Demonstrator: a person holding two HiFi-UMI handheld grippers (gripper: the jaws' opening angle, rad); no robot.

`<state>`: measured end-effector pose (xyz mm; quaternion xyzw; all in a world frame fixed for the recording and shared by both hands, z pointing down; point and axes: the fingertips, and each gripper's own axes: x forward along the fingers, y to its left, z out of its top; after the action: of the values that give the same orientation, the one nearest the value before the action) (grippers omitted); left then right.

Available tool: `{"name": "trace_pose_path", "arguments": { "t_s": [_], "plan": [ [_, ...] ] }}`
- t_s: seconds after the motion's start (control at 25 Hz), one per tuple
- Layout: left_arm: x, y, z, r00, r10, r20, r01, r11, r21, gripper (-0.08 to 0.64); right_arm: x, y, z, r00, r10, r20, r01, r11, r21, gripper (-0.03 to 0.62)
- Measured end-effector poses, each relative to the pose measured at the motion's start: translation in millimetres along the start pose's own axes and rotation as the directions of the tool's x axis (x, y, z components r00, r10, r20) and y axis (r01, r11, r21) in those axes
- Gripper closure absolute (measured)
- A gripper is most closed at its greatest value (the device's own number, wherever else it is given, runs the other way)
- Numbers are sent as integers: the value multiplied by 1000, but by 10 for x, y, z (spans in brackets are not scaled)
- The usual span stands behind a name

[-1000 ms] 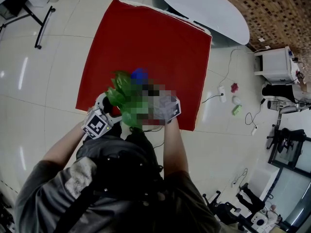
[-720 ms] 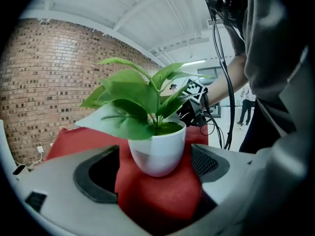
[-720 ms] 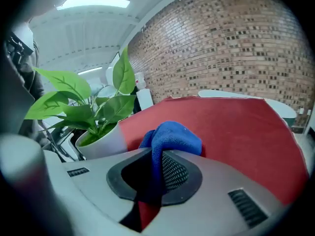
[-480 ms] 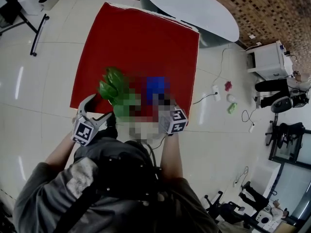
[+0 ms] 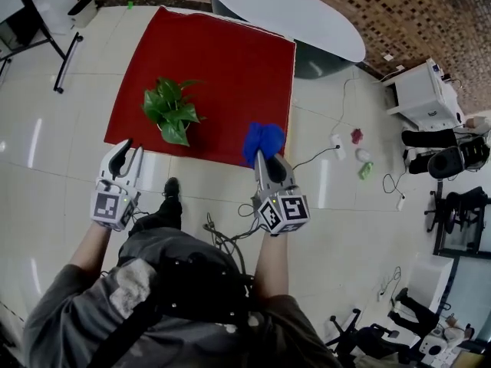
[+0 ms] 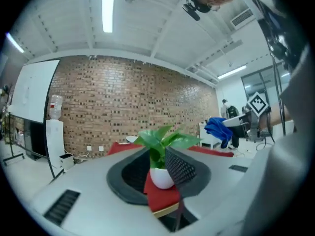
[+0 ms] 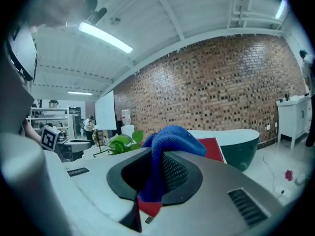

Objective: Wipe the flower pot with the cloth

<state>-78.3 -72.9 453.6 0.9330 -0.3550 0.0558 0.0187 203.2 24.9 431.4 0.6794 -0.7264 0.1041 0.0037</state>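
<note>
Right gripper (image 5: 261, 155) is clenched on the blue cloth (image 5: 265, 139), held up ready for wiping, I judge. The flower pot (image 6: 161, 178) stands apart from it on the red table (image 5: 230, 67), near its front edge. Left gripper (image 5: 129, 150), whose jaws have just been closing on nothing, hangs empty, perhaps to steady the pot.

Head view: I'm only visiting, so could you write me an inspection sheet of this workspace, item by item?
Surface: red table, bare apart from the pot.
Job's things: white pot with its plant stands upright near the table's front edge; blue cloth is off the table.
Clutter: small items on the floor right of the table.
Grippers: left gripper open, jaws have just been closing, nothing between them; right gripper shut on the cloth.
Cables: a cable on the floor right of the table.
Surroundings: white oval table, brick wall.
</note>
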Motion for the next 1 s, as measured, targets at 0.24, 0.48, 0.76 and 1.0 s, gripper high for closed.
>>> {"name": "trace_pose_path", "arguments": {
  "t_s": [0.24, 0.48, 0.76, 1.0],
  "plan": [
    [-743, -912, 483, 992, -42, 120, 43, 999, -2, 534, -1300, 230, 395, 987, -26, 156, 32, 999, -36, 534],
    [-1388, -1564, 745, 991, -55, 122, 54, 998, 14, 534, -2346, 543, 770, 965, 5, 263, 12, 998, -65, 534],
    [-2110, -2166, 1192, 988, 1, 151, -11, 998, 65, 534, -3396, 854, 939, 951, 17, 308, 19, 994, -111, 534],
    [-2565, -2463, 1232, 998, 12, 60, -16, 997, 71, 534, -3915, 1129, 965, 947, 28, 321, 17, 990, -137, 534]
  ]
}}
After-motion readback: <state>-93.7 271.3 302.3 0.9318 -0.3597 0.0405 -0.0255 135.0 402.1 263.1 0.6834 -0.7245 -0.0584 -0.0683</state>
